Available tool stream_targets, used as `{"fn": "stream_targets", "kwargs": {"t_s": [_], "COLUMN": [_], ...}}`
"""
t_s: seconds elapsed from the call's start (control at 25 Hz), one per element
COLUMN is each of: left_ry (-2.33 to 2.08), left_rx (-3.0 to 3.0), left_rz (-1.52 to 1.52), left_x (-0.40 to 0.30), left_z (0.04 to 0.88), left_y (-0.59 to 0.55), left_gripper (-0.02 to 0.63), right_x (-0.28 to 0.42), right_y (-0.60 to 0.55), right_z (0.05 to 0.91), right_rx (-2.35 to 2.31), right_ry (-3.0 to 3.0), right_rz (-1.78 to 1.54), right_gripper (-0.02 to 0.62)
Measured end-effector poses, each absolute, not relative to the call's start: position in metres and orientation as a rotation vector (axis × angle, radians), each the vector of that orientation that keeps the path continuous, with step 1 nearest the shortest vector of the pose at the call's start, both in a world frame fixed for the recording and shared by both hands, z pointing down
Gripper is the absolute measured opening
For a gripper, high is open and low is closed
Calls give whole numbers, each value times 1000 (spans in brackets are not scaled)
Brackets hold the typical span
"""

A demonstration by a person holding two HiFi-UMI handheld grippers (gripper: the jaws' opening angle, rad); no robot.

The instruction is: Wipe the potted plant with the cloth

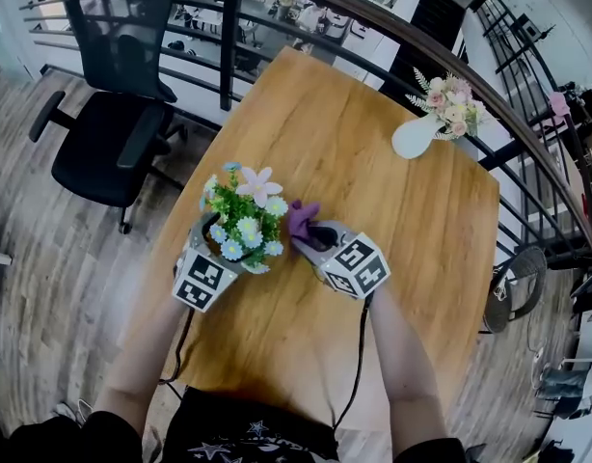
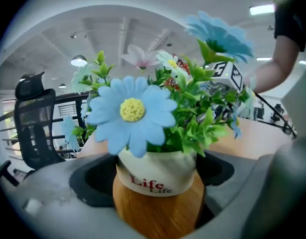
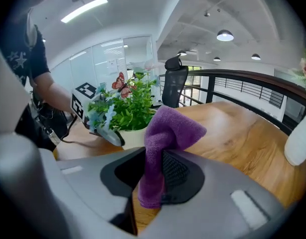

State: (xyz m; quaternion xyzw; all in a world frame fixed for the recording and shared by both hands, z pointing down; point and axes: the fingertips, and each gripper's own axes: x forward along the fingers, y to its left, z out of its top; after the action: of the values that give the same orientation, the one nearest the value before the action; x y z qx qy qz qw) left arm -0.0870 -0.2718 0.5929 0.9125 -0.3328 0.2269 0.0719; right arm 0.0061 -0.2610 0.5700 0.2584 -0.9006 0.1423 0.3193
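Note:
The potted plant has blue and pink flowers and green leaves in a white pot. It stands on the near left of the wooden table. My left gripper reaches in from the left, and its jaws press both sides of the white pot. My right gripper sits just right of the plant, shut on a purple cloth. In the right gripper view the cloth hangs folded between the jaws, close to the leaves. Foliage hides the soil.
A white vase of pink flowers stands at the table's far right edge. A black office chair is on the floor to the left. A dark railing runs behind the table. Cables trail from both grippers toward the person.

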Motion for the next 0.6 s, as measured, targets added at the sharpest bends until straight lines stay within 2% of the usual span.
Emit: {"fn": "stream_targets", "kwargs": {"t_s": [0.6], "left_ry": [-460], "left_rx": [2983], "left_rz": [688], "left_x": [-81], "left_z": [590], "left_y": [-256], "left_gripper": [522], "right_x": [-23], "right_y": [-305], "right_z": [593], "right_rx": [356], "right_ry": [-2278], "right_rz": [175], "right_gripper": [86]}}
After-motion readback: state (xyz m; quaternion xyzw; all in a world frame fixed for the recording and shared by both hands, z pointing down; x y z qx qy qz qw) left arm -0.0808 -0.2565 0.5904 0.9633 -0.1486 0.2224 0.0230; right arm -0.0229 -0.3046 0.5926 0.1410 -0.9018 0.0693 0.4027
